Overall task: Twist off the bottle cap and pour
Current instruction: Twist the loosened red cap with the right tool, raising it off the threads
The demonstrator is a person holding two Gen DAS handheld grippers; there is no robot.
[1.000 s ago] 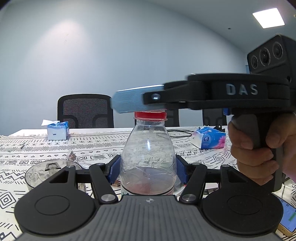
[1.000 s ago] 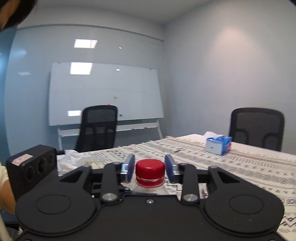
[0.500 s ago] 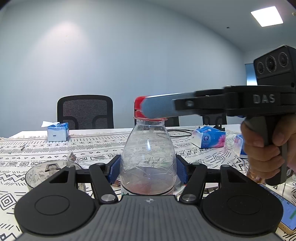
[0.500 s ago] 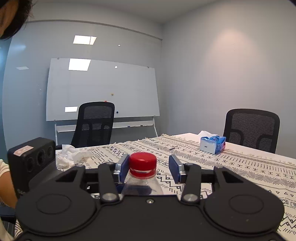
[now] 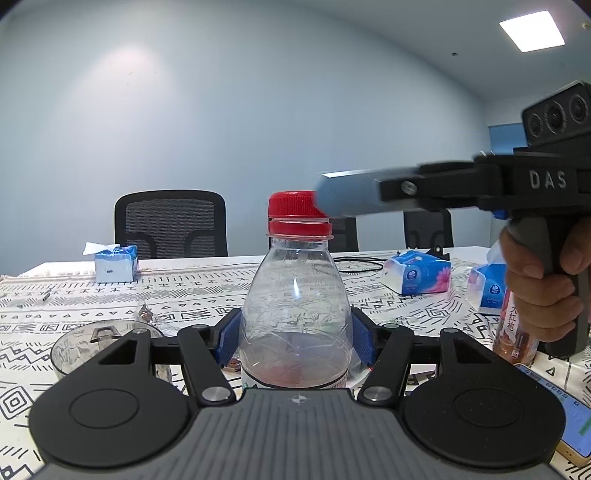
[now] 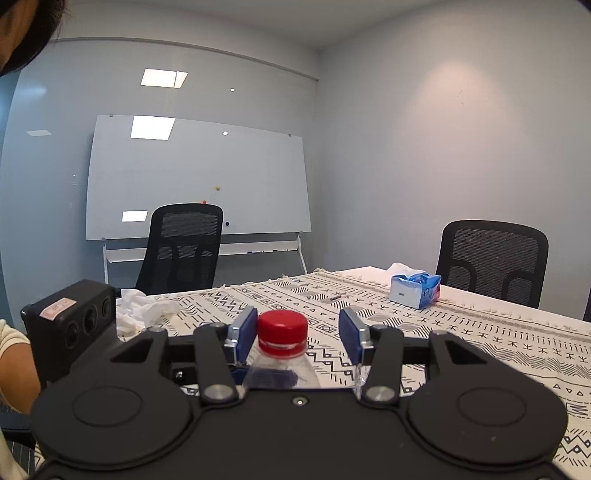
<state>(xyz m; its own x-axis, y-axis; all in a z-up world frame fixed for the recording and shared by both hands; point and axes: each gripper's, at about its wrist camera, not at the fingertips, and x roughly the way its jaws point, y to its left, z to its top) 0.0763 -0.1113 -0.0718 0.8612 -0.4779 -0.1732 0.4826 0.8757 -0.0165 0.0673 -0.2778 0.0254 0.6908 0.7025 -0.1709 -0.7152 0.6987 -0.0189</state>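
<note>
The bottle is being gripped upright by the left gripper. The right gripper, held level, is being opened around the red cap.

Setting: an office meeting room. Evidence: a wheeled whiteboard stands against the back wall at centre left of the right wrist view. Black mesh office chairs surround a long table covered by a black-and-white patterned cloth. Plain pale walls and a recessed ceiling light panel, upper right of the left wrist view, complete the room.
</note>
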